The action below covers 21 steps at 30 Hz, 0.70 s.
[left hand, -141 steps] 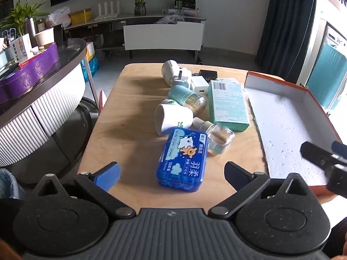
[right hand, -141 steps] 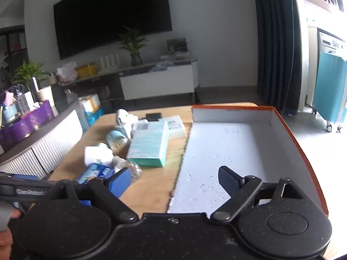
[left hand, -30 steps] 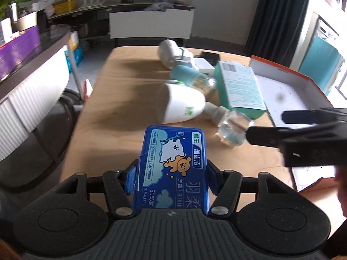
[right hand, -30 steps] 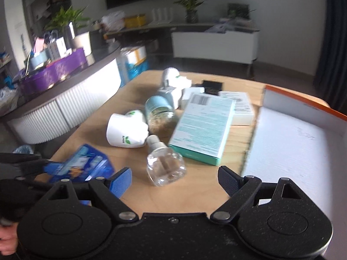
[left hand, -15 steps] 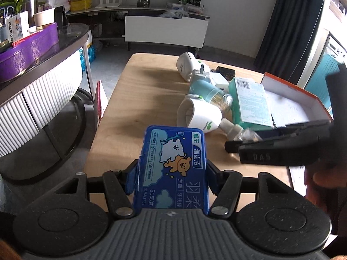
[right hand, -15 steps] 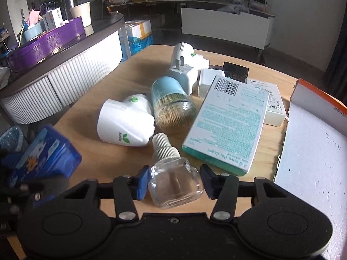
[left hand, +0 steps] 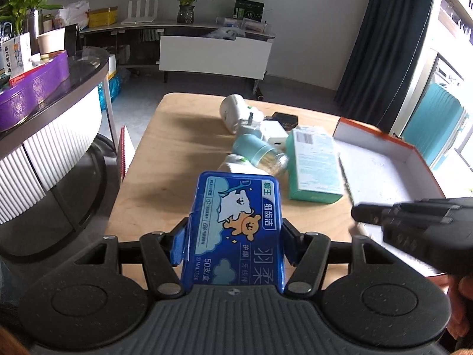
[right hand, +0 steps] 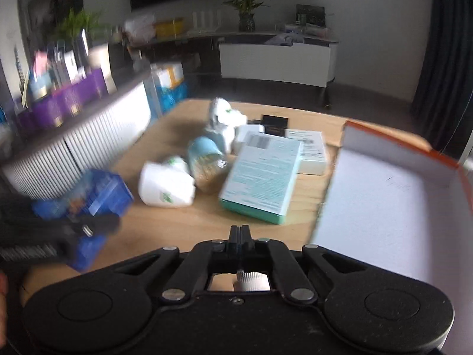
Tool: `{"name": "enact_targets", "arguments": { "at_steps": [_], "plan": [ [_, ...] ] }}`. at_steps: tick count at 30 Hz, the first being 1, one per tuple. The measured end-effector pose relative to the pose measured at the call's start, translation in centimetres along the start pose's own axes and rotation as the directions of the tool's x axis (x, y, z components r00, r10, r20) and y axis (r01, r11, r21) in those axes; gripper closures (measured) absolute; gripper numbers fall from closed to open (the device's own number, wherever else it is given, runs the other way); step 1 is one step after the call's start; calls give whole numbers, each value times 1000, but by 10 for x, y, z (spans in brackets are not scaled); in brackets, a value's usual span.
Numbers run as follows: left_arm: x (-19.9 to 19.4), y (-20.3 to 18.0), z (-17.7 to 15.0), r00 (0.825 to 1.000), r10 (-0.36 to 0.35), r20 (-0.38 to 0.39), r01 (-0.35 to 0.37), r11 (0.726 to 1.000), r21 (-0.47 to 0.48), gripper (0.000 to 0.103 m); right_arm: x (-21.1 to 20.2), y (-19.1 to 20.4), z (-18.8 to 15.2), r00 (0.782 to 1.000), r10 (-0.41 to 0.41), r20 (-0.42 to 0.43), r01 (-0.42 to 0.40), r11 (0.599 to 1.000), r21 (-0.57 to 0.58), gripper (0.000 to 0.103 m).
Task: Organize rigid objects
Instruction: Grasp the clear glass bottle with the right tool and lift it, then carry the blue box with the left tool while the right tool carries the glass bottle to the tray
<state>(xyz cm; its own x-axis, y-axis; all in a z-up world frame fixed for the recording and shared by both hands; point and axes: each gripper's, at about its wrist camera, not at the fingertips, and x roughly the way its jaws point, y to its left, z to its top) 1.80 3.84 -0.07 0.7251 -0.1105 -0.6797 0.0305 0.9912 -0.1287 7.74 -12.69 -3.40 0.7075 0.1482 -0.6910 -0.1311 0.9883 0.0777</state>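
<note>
While clamped, blue box [left hand: 236, 230] between left gripper [left hand: 233, 247] pads.

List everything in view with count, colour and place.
Table: one, wooden, centre.
Tray: one, orange and white, right.
Flat box: one, teal, beside tray.
Jar: one, teal-capped, left of flat box.
Near gadget: one, white, left of jar.
Far gadget: one, white, behind jar.
Low box: one, white, behind flat box.
Black case: one, black, far end.
Floss box: one, blue, in left gripper.
Left gripper: one, black, clamping floss box.
Right gripper: one, black, shut.
</note>
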Motion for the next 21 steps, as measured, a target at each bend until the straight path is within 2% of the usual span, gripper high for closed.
{"name": "enact_targets", "arguments": {
  "at_steps": [1, 2, 3, 4, 5, 7, 11, 13, 15, 16, 18, 21],
  "plan": [
    [-1, -1, 0, 1000, 7, 4, -7, 1000, 6, 41, 2, -2, -3, 1000, -4, -13, 3, 1000, -13, 94],
    [-4, -2, 0, 1000, 11, 9, -11, 1000, 12, 41, 2, -6, -6, 1000, 24, -13, -24, 1000, 0, 93],
    [-6, -2, 0, 1000, 13, 14, -13, 1000, 14, 41, 1, -10, -9, 998, 55, -13, -55, 998, 20, 72],
    [-7, -2, -1, 1000, 17, 13, -17, 1000, 14, 41, 2, -13, -12, 996, 82, -20, -81, 996, 38, 37],
    [-6, -1, -2, 1000, 19, 10, -19, 1000, 13, 41, 0, -15, -17, 996, 86, -10, -85, 995, 48, 26],
    [-5, 0, -5, 1000, 20, 2, -20, 1000, 10, 41, -4, -17, -26, 997, 77, 4, -77, 996, 50, 25],
    [0, -3, -5, 1000, -2, -9, 3, 1000, 17, 41, -15, -18, -44, 993, 114, -34, -110, 990, 88, 22],
    [5, -6, -5, 1000, -20, -16, 20, 1000, 22, 41, -14, -10, -52, 997, 64, -52, -63, 998, 18, 21],
    [9, -9, -6, 999, -34, -26, 34, 999, 25, 41, -6, -9, -55, 997, 30, -66, -30, 1000, 4, 22],
    [11, -10, -6, 999, -40, -30, 41, 999, 29, 41, -1, -10, -56, 996, 31, -89, -31, 999, 9, 32],
    [13, -12, -7, 998, -46, -34, 48, 998, 34, 40, 5, -6, -58, 995, 10, -95, -11, 1000, -17, 41],
    [15, -15, -6, 998, -49, -34, 50, 998, 41, 40, 5, -6, -57, 997, 10, -76, -11, 1000, -11, 42]
  ]
}}
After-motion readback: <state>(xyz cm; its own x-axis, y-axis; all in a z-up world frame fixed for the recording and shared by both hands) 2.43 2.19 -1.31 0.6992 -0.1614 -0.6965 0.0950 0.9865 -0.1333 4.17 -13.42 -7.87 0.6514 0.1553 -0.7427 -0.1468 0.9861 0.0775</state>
